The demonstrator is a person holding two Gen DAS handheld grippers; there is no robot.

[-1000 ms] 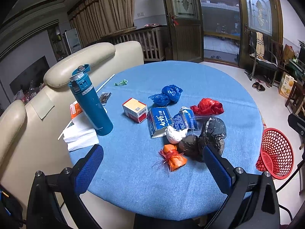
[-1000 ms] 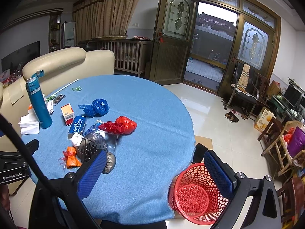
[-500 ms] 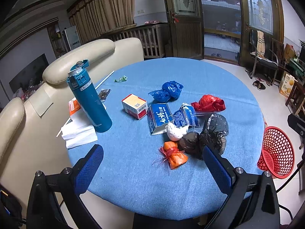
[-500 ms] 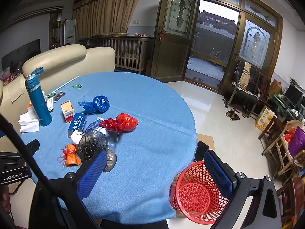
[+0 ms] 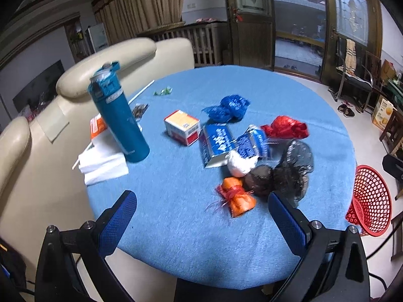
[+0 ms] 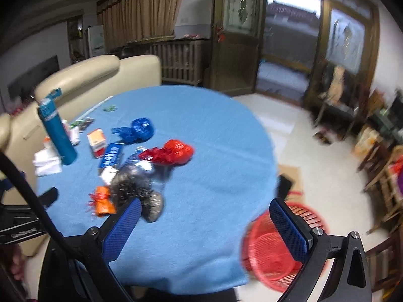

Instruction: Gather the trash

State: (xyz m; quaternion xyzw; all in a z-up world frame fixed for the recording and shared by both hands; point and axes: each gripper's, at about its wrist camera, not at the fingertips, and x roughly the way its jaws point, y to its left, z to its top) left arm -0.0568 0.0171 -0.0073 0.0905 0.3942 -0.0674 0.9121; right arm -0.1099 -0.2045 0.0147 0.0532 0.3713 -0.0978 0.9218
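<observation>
Trash lies on a round blue table [image 5: 176,226]: an orange bag [image 5: 236,197], dark bags [image 5: 287,173], a white wad [image 5: 239,162], a red bag [image 5: 286,127], a blue bag [image 5: 228,107], blue cartons [image 5: 217,144] and a small box [image 5: 182,125]. A red mesh basket [image 5: 370,198] stands on the floor right of the table, also visible as the red basket [image 6: 272,249]. My left gripper [image 5: 201,216] is open, just short of the orange bag. My right gripper [image 6: 204,222] is open over the table's near edge, the dark bags [image 6: 136,188] at its left finger.
A teal bottle [image 5: 119,118] stands upright at the table's left beside white tissues [image 5: 103,166] and an orange pack [image 5: 97,125]. Cream sofa backs [image 5: 105,60] curve behind the table. Chairs and boxes line the room's right side [image 5: 357,85].
Both views have shifted closer to the table; the right view swung left and is blurred, with the basket now low behind the right finger. No trash has moved.
</observation>
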